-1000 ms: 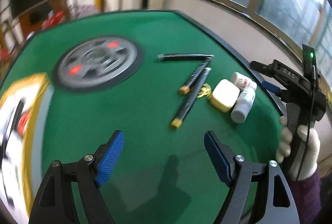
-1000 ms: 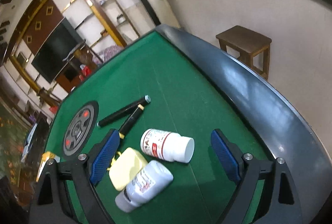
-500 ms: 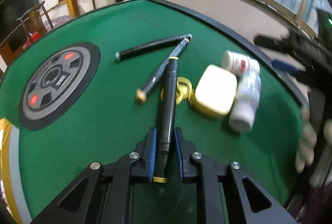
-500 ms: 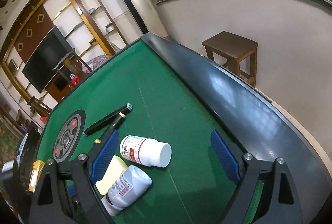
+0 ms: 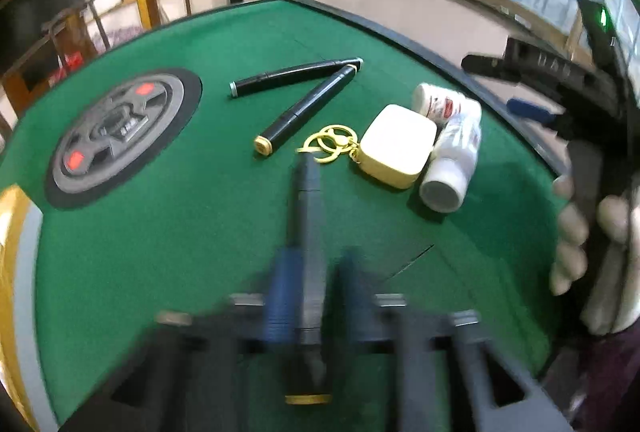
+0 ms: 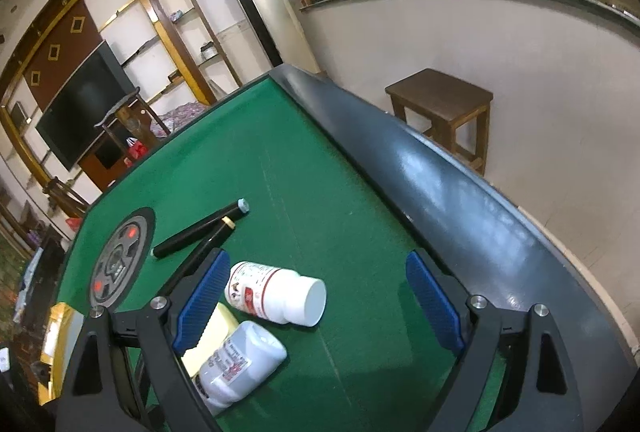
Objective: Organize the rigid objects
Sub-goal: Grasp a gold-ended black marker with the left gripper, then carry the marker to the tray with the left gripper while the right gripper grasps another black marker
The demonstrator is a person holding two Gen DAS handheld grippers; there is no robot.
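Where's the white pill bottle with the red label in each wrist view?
Left wrist: white pill bottle with the red label, right of centre, lying behind the pale yellow square case.
Right wrist: bottle, lower centre, between the open blue fingers.
Shared landmark: round grey hub in the green felt.

Not much could be read. The right gripper's [image 5: 560, 72] black body carried raised letters, smeared by blur in the left wrist view, that looked like "DAS". The upper white bottle [image 6: 276, 292] bore a label with a red band and small print, too small to read. The lower white bottle [image 6: 240, 360] had red and dark print on its label, likewise illegible. The round dark panel [image 6: 118, 260] set in the worktop [image 6: 320, 192] showed tiny marks, unreadable.
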